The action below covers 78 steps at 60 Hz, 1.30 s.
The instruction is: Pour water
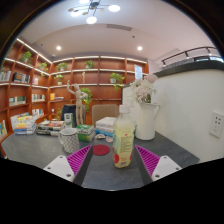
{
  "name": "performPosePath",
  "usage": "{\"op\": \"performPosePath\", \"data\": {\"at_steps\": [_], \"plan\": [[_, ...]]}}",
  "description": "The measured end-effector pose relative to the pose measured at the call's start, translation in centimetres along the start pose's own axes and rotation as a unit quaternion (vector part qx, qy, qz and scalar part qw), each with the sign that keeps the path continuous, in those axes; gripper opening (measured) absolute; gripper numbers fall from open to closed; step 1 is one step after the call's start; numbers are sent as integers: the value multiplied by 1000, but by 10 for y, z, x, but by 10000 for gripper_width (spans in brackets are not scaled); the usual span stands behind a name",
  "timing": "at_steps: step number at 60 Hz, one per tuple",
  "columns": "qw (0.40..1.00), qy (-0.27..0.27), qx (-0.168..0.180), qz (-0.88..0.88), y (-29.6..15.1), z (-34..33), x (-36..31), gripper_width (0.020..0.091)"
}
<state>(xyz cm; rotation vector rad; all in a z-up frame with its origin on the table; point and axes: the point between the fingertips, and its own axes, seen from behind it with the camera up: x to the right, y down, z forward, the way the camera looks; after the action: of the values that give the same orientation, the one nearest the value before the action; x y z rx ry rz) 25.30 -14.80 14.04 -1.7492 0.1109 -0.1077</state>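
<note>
Bottle: a clear plastic bottle with a yellowish label (124, 140) stands upright on the dark grey table (110, 172), between the two fingers and just ahead of them
Gripper: the gripper (113, 160) is spread wide, its magenta pads (76, 158) visible on both sides with a gap between each pad and the bottle; nothing is grasped
Cup: a small pale ribbed cup (69, 138) sits on the table to the left of the bottle, near it but apart; likely the vessel to fill, though I cannot be sure
Kettle: a white jug-shaped kettle (146, 117) stands beyond the bottle on the right
Background: wooden shelves (60, 85) with plants and boxes along the far wall
Step in hand: judged as closing in on the bottle for a grasp
Doing it well: centre the bottle between the pads, advance until they flank its body below the shoulder, squeeze gently since thin plastic may buckle, lift straight before tilting toward the cup
</note>
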Motion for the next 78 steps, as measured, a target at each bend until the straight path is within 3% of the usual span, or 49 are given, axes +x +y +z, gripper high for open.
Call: {"op": "performPosePath", "data": {"at_steps": [6, 22, 29, 37, 44, 49, 51, 52, 65, 78], "plan": [[1000, -3, 2, -4, 27, 68, 39, 837], [1000, -15, 23, 1, 16, 132, 59, 831], [999, -27, 43, -7, 6, 147, 53, 738], [997, -27, 59, -31, 1, 157, 48, 546], [997, -28, 68, -24, 0, 158, 47, 505], [997, -36, 67, -13, 1, 155, 46, 425], [997, -38, 64, -12, 1, 156, 46, 424], [997, -40, 63, -12, 1, 156, 46, 378], [997, -25, 61, -46, -1, 156, 46, 379], [962, 0, 62, -266, -28, 170, 25, 381]]}}
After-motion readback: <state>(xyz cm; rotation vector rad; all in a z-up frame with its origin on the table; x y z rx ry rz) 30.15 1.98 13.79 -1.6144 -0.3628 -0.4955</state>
